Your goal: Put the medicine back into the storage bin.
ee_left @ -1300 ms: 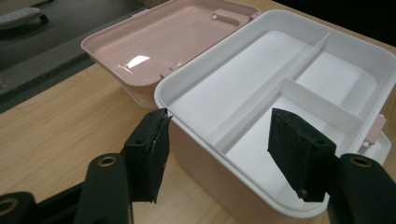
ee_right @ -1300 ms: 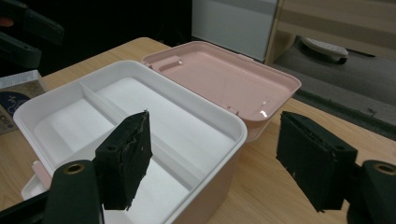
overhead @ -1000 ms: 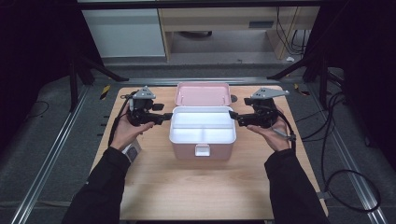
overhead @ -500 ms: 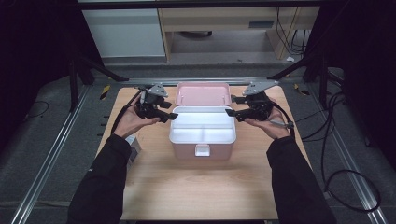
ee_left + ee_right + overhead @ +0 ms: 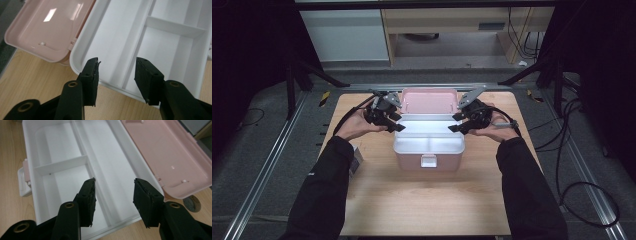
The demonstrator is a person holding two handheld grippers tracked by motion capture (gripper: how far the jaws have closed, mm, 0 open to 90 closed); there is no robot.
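Observation:
A pink box stands mid-table with its pink lid (image 5: 428, 101) swung open to the far side. A white divided tray (image 5: 428, 142) sits in its top. My left gripper (image 5: 396, 123) hangs over the tray's left end and my right gripper (image 5: 456, 122) over its right end. In the left gripper view the left gripper (image 5: 117, 61) straddles the tray's rim (image 5: 82, 65), with the lid (image 5: 50, 27) beyond. In the right gripper view the right gripper (image 5: 114, 181) hovers over the tray's long compartment (image 5: 110, 157). Both pairs of jaws have just been closing, half-wide, pressing on nothing.
A white latch (image 5: 428, 161) sits on the box's near face. A small pale block (image 5: 357, 161) lies by the left sleeve. A dark round disc (image 5: 191, 203) rests on the wood beside the lid. Metal rails (image 5: 267, 165) flank the table.
Both hands have moved inward from the box's sides until their jaws reach over the tray's ends. Both pairs of jaws have narrowed. The box has stayed put.

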